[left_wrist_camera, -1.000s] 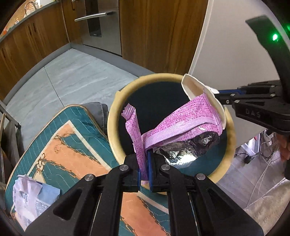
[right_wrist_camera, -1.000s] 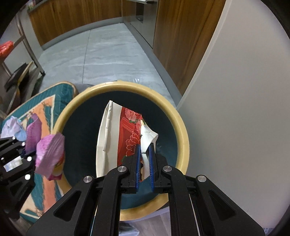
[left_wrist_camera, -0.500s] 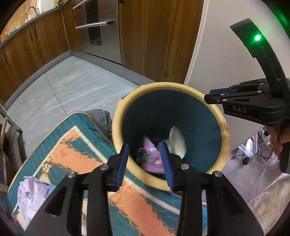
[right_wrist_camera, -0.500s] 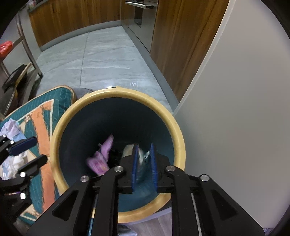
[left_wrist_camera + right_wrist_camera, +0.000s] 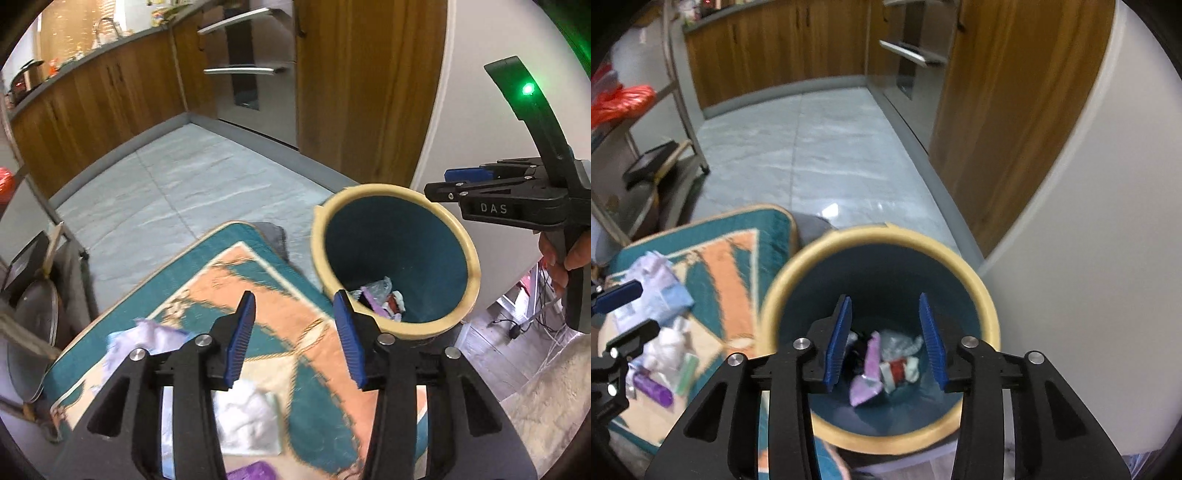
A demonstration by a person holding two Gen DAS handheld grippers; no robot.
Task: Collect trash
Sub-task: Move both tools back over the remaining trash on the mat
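A teal bin with a cream rim [image 5: 469, 243] [image 5: 986, 306] stands on the floor beside a patterned rug [image 5: 258, 280] [image 5: 731, 258]. At its bottom lie a pink wrapper [image 5: 868, 373] and a crushed red and white cup [image 5: 899, 369]. My left gripper [image 5: 295, 332] hangs over the rug, left of the bin, jaws opening with nothing between them. My right gripper [image 5: 884, 336] hovers above the bin mouth, jaws opening and empty; it also shows in the left wrist view [image 5: 443, 184]. Crumpled white and blue papers [image 5: 147, 339] [image 5: 653, 291], a white wad [image 5: 247, 413] and a purple piece [image 5: 652, 387] lie on the rug.
A pale wall [image 5: 1089, 221] rises right of the bin. Wooden cabinets [image 5: 110, 92] and an oven front [image 5: 251, 66] line the far side of the grey tiled floor [image 5: 177, 184]. A metal rack [image 5: 646, 147] stands at left. Cables [image 5: 532, 317] lie beyond the bin.
Both grippers let go: the pink wrapper and the cup fell into the bin. Both jaws have spread apart and risen; the left one has swung left over the rug.
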